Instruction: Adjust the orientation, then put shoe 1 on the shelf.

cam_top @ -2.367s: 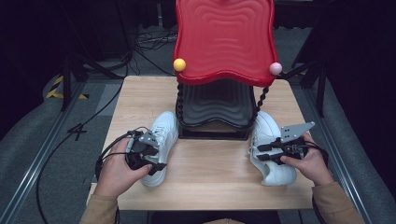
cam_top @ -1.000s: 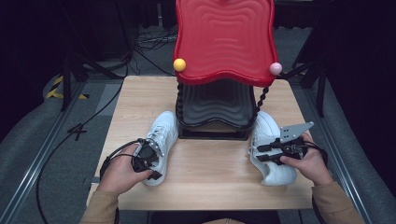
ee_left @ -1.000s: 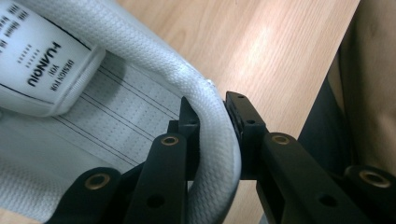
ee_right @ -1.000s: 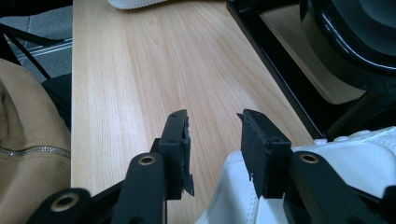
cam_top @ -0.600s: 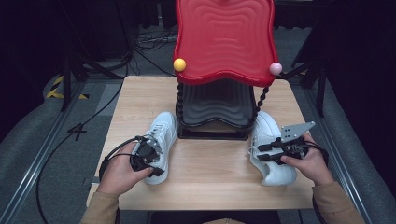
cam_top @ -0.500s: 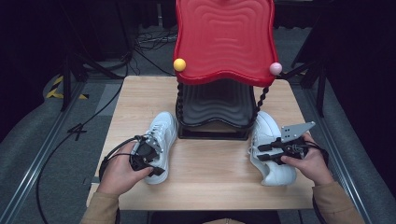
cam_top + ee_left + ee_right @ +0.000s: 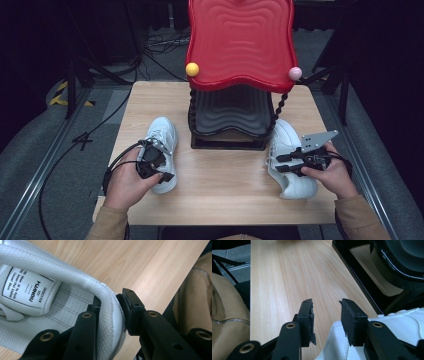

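**Two white shoes flank the rack, one gripped at the heel**

The left shoe (image 7: 162, 152) lies at about 8 o'clock from the table's (image 7: 225, 195) centre, its long axis running from the near edge away toward 12 o'clock, leaning slightly to 1. Its toe points away from the person; its heel faces the near edge. The left gripper (image 7: 110, 312) is clenched on the padded heel collar, one jaw inside the shoe and the other against the outer back, both touching the fabric.

The right shoe (image 7: 290, 160) lies at about 4 o'clock, its long axis also near-to-far, leaning slightly to 11, one end just beside the black rack base (image 7: 227, 142). The right gripper (image 7: 325, 315) hovers over this shoe's inner edge with its jaws apart, holding nothing. The red wavy panel (image 7: 240, 42) stands at 12 o'clock above the rack.
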Demonstrator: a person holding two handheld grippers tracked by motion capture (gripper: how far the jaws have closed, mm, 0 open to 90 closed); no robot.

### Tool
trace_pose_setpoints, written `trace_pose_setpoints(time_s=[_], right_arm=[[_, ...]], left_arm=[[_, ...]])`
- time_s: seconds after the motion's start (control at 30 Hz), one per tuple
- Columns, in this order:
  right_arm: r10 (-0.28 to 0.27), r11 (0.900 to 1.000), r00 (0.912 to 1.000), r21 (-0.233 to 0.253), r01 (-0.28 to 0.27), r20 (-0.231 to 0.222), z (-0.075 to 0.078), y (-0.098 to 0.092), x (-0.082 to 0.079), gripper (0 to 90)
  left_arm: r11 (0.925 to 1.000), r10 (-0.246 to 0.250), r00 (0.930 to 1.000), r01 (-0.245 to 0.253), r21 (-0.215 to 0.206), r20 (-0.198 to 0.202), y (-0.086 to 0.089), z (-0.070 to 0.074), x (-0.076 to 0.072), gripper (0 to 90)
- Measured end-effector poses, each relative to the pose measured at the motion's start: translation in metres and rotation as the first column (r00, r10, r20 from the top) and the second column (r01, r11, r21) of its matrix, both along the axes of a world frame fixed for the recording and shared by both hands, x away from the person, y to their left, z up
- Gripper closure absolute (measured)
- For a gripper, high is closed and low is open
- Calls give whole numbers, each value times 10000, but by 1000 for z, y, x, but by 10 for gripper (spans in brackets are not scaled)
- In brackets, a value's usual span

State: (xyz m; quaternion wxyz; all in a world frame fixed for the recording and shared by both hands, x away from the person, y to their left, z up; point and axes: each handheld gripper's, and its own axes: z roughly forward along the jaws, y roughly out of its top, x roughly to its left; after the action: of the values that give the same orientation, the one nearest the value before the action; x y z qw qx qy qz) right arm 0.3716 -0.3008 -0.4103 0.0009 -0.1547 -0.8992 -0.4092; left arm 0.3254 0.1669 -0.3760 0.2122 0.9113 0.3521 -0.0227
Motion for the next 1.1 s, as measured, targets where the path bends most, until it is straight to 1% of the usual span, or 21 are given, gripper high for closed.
trace_pose_setpoints(time_s=[0.07,0.1,0.2,0.23,0.27,0.33,0.37,0.47,0.5,0.6,0.63,0.67,0.8,0.87,1.0,1.1], right_arm=[[-40,10000,10000,22,40,9,0,-1,0,626],[-52,10000,10000,30,52,1,0,-1,0,626],[-68,10000,10000,-25,68,-68,-2,-3,-2,626],[-83,10000,9999,-40,83,-90,-2,-3,-2,626],[-102,9999,9999,-28,102,-69,-1,-4,-3,626],[-179,9998,9998,23,179,-37,0,-6,-3,626],[-179,9998,9998,23,179,-37,0,-6,-3,626],[-238,9997,9997,40,238,-23,1,-8,-4,626],[-244,9997,9997,47,244,-35,1,-8,-4,626],[-260,9996,9997,85,260,-5,2,-9,-5,626],[-264,9996,9997,92,264,-14,3,-10,-6,627],[-264,9996,9997,92,264,-14,3,-10,-6,627],[-340,9993,9994,129,340,25,4,-14,-6,627],[-384,9991,9993,154,383,45,4,-15,-7,628],[-383,9991,9992,203,381,77,6,-15,-8,628],[-427,9989,9990,201,425,91,6,-17,-8,628]], left_arm=[[9999,130,9999,-130,48,60,-1,5,1,739],[9997,224,9997,-225,62,29,-2,8,2,739],[9997,225,9997,-225,87,17,-4,14,6,737],[9997,169,9998,-169,152,46,-5,16,7,738],[9996,246,9997,-246,141,56,-6,19,9,737],[9996,199,9997,-201,174,144,-8,24,12,737],[9996,199,9997,-201,174,144,-8,24,12,736],[9996,130,9995,-138,260,289,-12,35,16,737],[9994,151,9994,-160,309,308,-13,39,17,737],[9993,231,9986,-244,276,468,-15,51,21,737],[9991,261,9980,-280,311,584,-16,57,23,737],[9991,261,9980,-280,311,584,-16,57,23,737],[9981,247,9971,-287,548,719,-20,72,28,738],[9981,265,9967,-306,525,769,-20,75,29,737],[9976,219,9964,-271,632,820,-22,87,33,737],[9975,258,9958,-314,634,873,-22,95,36,737]])
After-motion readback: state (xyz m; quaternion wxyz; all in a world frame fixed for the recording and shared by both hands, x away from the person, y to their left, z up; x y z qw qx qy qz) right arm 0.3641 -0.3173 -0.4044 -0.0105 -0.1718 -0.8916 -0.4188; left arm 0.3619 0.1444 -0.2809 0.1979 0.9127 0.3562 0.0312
